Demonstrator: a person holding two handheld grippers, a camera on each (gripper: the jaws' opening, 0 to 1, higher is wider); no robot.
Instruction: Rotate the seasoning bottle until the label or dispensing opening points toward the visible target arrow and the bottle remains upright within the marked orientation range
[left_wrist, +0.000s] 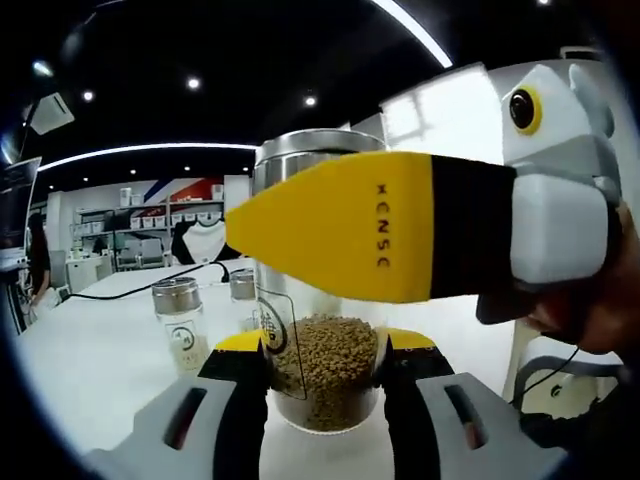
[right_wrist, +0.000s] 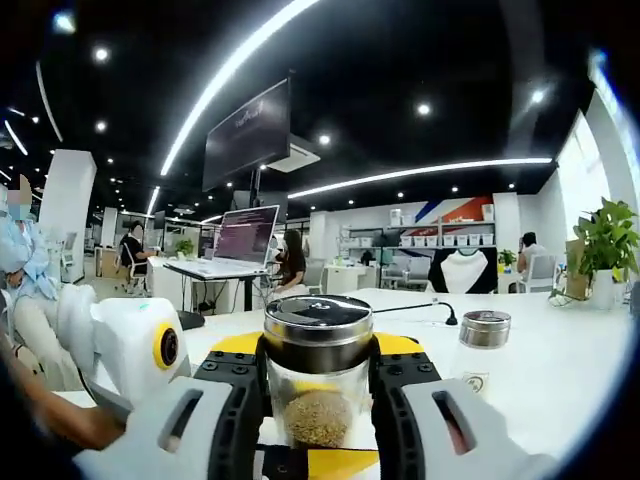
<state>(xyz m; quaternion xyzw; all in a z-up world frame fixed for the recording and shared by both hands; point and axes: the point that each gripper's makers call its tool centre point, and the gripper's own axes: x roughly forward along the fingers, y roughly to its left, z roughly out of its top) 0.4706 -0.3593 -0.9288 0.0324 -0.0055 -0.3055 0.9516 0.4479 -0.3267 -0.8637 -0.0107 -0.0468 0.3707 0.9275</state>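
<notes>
The seasoning bottle (left_wrist: 325, 385) is a clear glass jar of brown granules with a steel cap (left_wrist: 318, 146), standing upright on the white table (left_wrist: 100, 365). My left gripper (left_wrist: 325, 345) is shut on its lower body, one yellow-tipped jaw pressed to each side. The right gripper reaches in from the right, and its yellow finger (left_wrist: 340, 225) lies across the jar's upper half. In the right gripper view the right gripper (right_wrist: 318, 350) is shut on the bottle (right_wrist: 318, 415) just under the cap (right_wrist: 318, 322). The left gripper's white body (right_wrist: 130, 345) sits at the left.
Two small steel-capped shakers (left_wrist: 178, 312) (left_wrist: 243, 286) stand behind the bottle on the table; one shaker (right_wrist: 485, 335) is to the right in the right gripper view. A black cable (left_wrist: 150, 285) crosses the far tabletop. A hand (left_wrist: 590, 310) holds the right gripper. A potted plant (right_wrist: 605, 250) stands far right.
</notes>
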